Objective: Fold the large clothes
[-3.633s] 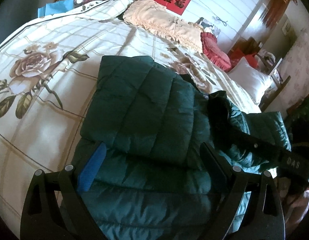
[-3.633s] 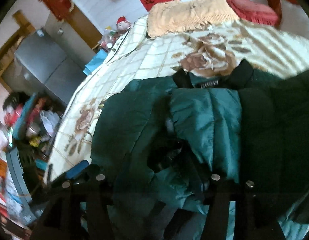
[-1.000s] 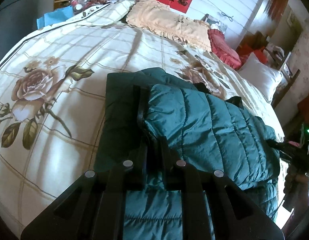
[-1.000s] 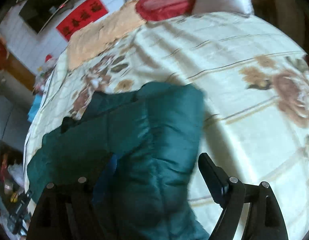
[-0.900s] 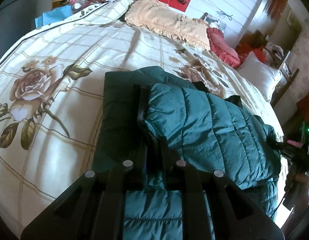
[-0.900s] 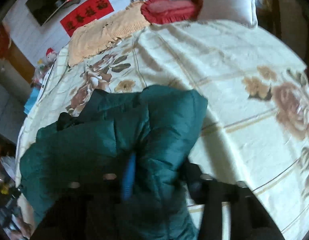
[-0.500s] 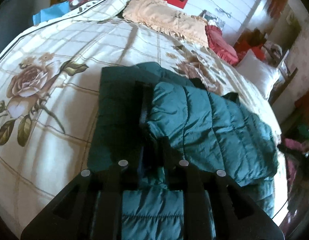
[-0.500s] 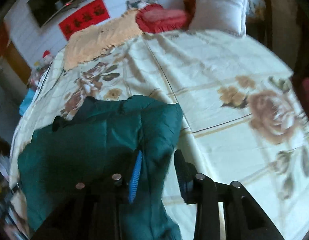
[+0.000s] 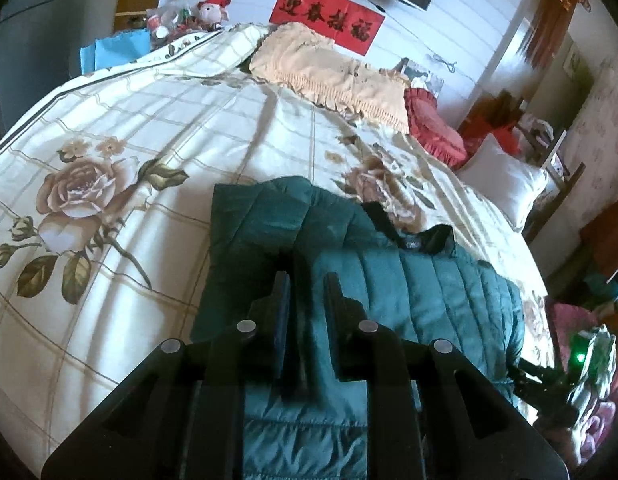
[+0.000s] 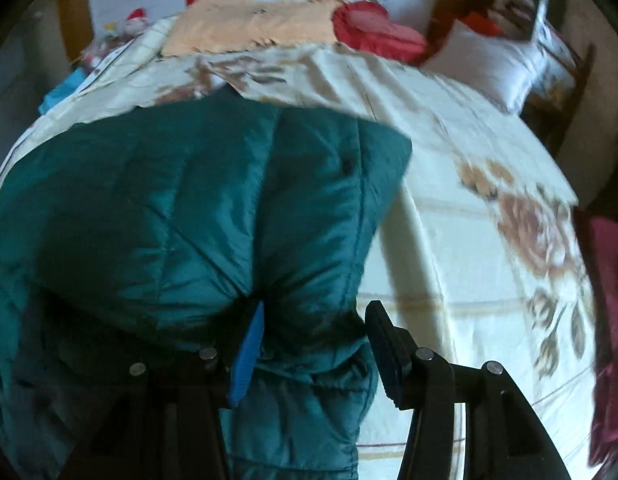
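A dark green quilted jacket [image 9: 409, 280] lies partly folded on the flowered bedspread [image 9: 109, 184], its black collar toward the pillows. My left gripper [image 9: 307, 284] is nearly shut, pinching a fold of the jacket near its middle. In the right wrist view the jacket [image 10: 189, 208] fills the left half. My right gripper [image 10: 317, 316] has its fingers apart around the jacket's right edge, with cloth bunched between them. Whether it grips the cloth is unclear.
A peach fringed pillow [image 9: 329, 76], a red cushion [image 9: 433, 128] and a white pillow [image 9: 505, 180] lie at the head of the bed. A red banner [image 9: 329, 24] hangs on the wall. Clutter and a blue item [image 9: 113, 52] stand beyond the bed's far left.
My left gripper lifted and drew back a little with the fold. My right gripper moved in closer on the jacket's right edge, and its fingers stand wider than half a second ago.
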`<action>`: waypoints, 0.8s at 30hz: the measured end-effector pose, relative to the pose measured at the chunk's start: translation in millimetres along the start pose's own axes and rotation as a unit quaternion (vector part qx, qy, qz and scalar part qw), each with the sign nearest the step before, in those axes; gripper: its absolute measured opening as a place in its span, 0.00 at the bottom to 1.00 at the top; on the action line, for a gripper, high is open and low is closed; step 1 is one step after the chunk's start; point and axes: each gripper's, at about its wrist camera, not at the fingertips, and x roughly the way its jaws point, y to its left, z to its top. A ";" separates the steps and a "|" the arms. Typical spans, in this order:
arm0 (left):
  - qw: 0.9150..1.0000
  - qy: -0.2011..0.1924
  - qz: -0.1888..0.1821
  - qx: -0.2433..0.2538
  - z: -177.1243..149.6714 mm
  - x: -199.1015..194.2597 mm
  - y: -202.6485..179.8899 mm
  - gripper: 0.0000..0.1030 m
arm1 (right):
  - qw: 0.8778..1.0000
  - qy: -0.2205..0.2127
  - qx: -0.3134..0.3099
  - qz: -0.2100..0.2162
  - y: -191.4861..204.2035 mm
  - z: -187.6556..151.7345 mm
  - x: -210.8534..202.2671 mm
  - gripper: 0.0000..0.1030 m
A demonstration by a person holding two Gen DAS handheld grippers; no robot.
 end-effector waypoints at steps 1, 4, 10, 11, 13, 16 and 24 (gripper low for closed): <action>1.000 -0.002 -0.002 0.000 1.0 -0.8 -1.1 0.41 | 1.000 0.005 0.008 0.002 -5.2 -1.2 -1.5 0.48; 1.000 -0.029 -0.005 0.007 2.3 -3.9 -8.8 0.57 | 0.999 0.007 0.034 0.033 -12.4 0.3 -15.3 0.48; 0.999 -0.012 0.006 0.042 -7.8 7.9 -27.1 0.57 | 0.994 -0.050 0.047 0.084 0.7 17.2 -55.0 0.52; 0.999 -0.013 0.009 0.048 -10.0 8.2 -26.5 0.57 | 0.994 -0.051 0.040 0.093 7.6 21.1 -56.2 0.52; 0.999 -0.001 0.007 0.046 -14.0 11.5 -21.0 0.57 | 0.991 -0.052 0.021 0.118 23.3 24.1 -57.7 0.53; 0.999 0.043 -0.005 0.014 -21.0 24.4 -7.9 0.64 | 0.991 -0.055 -0.022 0.124 53.6 24.1 -58.6 0.57; 0.998 0.058 -0.014 0.012 -31.7 43.4 -6.7 0.38 | 0.991 -0.058 -0.010 0.116 58.7 28.3 -49.3 0.62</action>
